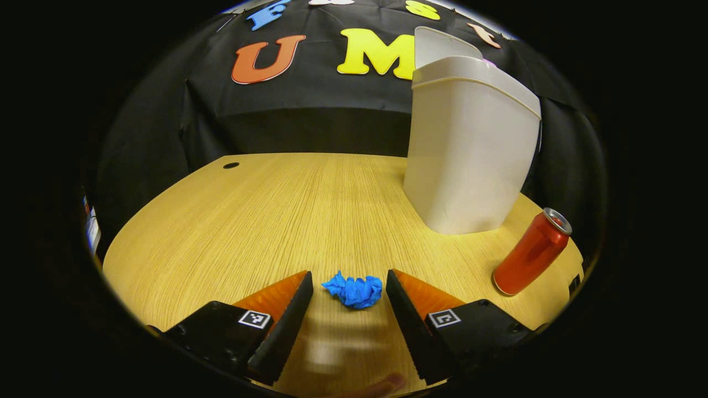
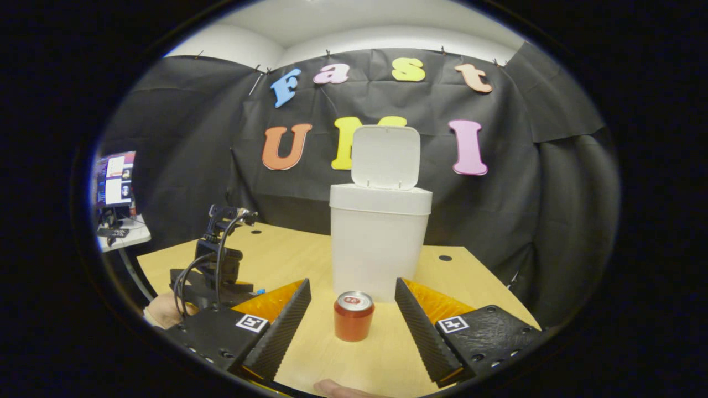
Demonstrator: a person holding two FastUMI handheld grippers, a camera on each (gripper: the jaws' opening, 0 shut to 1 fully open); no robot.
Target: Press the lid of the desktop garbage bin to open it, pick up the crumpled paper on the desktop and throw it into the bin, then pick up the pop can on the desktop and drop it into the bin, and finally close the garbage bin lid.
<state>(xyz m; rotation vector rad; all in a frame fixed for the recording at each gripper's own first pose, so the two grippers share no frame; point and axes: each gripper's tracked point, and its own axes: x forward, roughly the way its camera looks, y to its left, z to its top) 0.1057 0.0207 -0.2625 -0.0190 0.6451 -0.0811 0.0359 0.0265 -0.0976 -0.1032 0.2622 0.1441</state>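
Wooden surface [image 1: 232,221], light grain, a round cable hole near its far edge; front edge cut off under both claws.

Garbage bin [image 1: 470,149] stands upright on the surface toward the back, off-white plastic, tall axis vertical, tapering a bit toward its base. Lid [image 2: 385,156] is flipped up and back on its hinge, inner face toward the right gripper view; in the left gripper view the lid's top is cut off at the picture edge. Inside of the bin is hidden in both views.

Pop can [image 2: 353,316], red with a silver top, upright on the surface just in front of the bin. It sits ahead of and between the right claw [image 2: 353,301] fingers, which stand wide apart, touching nothing. In the left gripper view the can looks tilted, likely lens bend. Label too small to read.

Left claw [image 1: 349,293] is spread open, low over the surface. Crumpled paper [image 1: 354,290], blue, small wadded lump with no clear long axis, lies on the surface between the fingertips, not touched by either one. In the right gripper view the left claw's body with cables is at the left, and the paper is barely a blue speck behind it.

A fingertip blur shows at the bottom edge of both views, hard to make out.
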